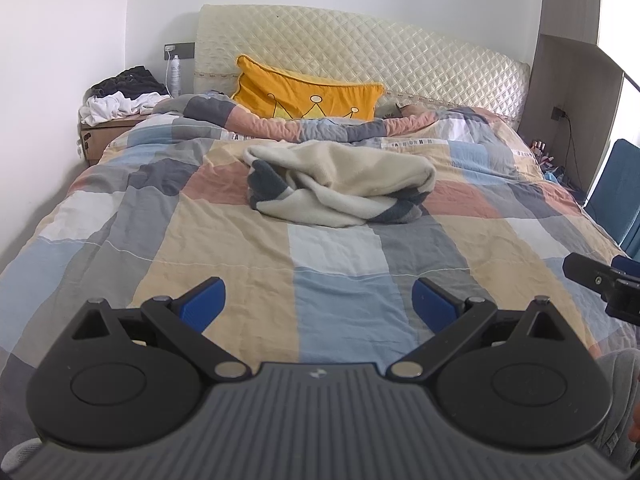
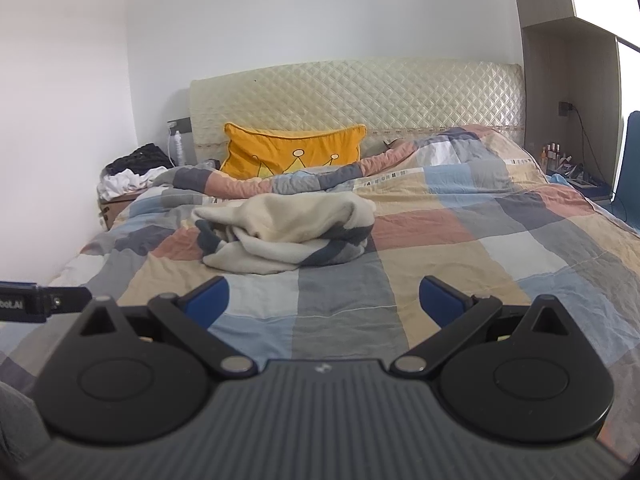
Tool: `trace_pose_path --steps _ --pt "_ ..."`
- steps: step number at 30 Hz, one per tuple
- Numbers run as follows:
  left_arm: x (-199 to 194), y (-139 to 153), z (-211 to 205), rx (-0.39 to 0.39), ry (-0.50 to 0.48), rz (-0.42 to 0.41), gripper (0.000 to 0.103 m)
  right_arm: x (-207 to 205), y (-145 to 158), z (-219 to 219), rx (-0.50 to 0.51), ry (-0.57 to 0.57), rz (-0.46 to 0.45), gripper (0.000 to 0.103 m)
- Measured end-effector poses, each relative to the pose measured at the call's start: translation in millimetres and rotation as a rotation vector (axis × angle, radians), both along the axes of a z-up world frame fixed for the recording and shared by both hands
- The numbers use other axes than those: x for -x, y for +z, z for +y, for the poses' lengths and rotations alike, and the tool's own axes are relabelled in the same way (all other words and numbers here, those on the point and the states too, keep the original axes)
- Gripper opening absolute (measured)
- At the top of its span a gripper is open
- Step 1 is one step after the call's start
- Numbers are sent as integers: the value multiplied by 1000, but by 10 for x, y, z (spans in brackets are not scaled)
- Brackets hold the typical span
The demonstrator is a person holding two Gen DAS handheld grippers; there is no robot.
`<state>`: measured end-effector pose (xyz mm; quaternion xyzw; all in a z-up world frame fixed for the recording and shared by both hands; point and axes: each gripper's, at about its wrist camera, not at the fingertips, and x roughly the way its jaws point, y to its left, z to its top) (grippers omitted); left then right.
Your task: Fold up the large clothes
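A crumpled cream garment with dark blue and grey blocks (image 1: 340,184) (image 2: 286,232) lies in a heap on the middle of the bed. My left gripper (image 1: 319,300) hovers open over the near part of the patchwork quilt (image 1: 224,240), well short of the garment, with nothing between its blue fingers (image 1: 206,300). My right gripper (image 2: 325,300) is likewise open and empty, held above the quilt (image 2: 460,248) short of the heap. The right gripper's black edge (image 1: 608,284) shows at the right of the left wrist view; the left one's tip (image 2: 40,300) shows at the left of the right wrist view.
An orange crown-print pillow (image 1: 308,94) leans on the quilted cream headboard (image 1: 380,52). A bedside box at the left carries a pile of black and white clothes (image 1: 120,96) and a bottle (image 1: 175,76). A shelf unit (image 2: 572,100) and a blue chair (image 1: 618,192) flank the bed's right side.
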<state>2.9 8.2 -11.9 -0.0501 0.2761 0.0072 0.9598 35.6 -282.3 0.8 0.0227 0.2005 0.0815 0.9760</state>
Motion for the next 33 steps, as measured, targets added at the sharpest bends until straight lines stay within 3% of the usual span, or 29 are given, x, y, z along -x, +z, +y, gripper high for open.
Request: trace_pose_path --steps 15,33 --pt "-113 -84 -10 -9 7 0 101 -105 8 37 -7 1 3 103" --pt "-513 -217 123 -26 10 -9 101 -449 -110 20 -24 -21 -3 103"
